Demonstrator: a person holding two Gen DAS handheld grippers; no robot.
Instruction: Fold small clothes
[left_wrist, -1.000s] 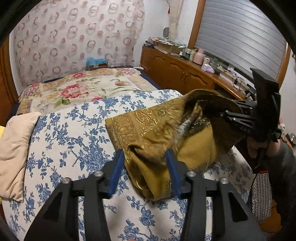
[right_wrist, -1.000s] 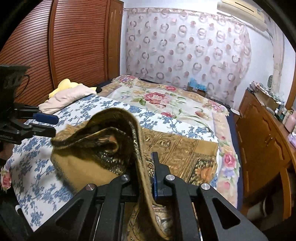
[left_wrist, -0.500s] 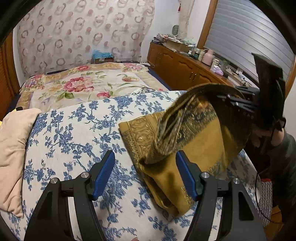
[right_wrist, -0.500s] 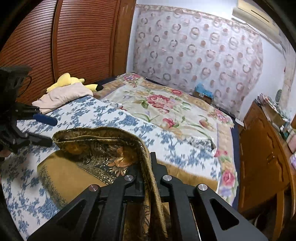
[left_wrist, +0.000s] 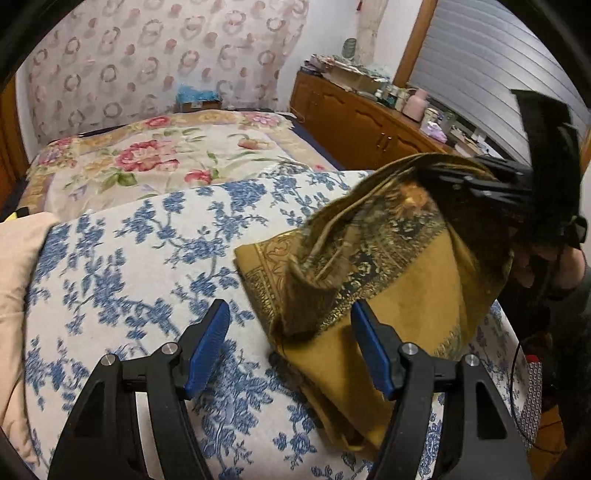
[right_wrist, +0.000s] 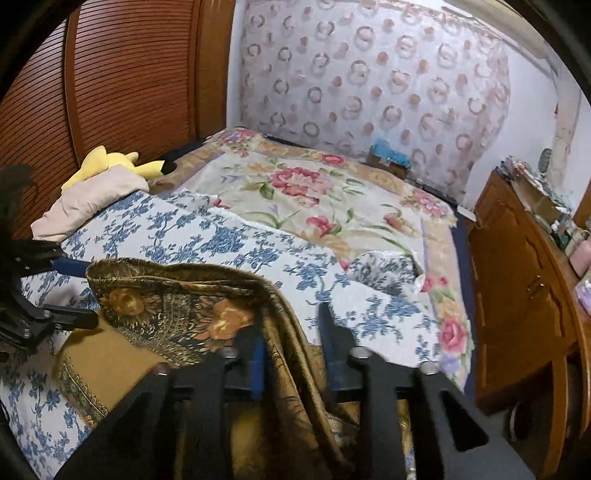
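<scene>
A mustard-gold patterned cloth (left_wrist: 373, 280) lies partly folded on the blue-flowered bedspread (left_wrist: 140, 258). My left gripper (left_wrist: 290, 328) is open and empty, just in front of the cloth's near edge. My right gripper (right_wrist: 291, 347) has its jaws parted, with a raised fold of the cloth (right_wrist: 192, 295) draped between them. In the left wrist view the right gripper (left_wrist: 491, 192) holds that fold up at the right. In the right wrist view the left gripper (right_wrist: 55, 291) shows at the left edge.
A beige garment (right_wrist: 92, 199) and a yellow plush toy (right_wrist: 110, 162) lie at the bed's far left. A wooden cabinet (right_wrist: 524, 295) with clutter stands along the right. A floral blanket (right_wrist: 314, 192) covers the bed's far half.
My left gripper let go of the cloth, opened wide and drew back. My right gripper lifted the fold and its jaws have come apart.
</scene>
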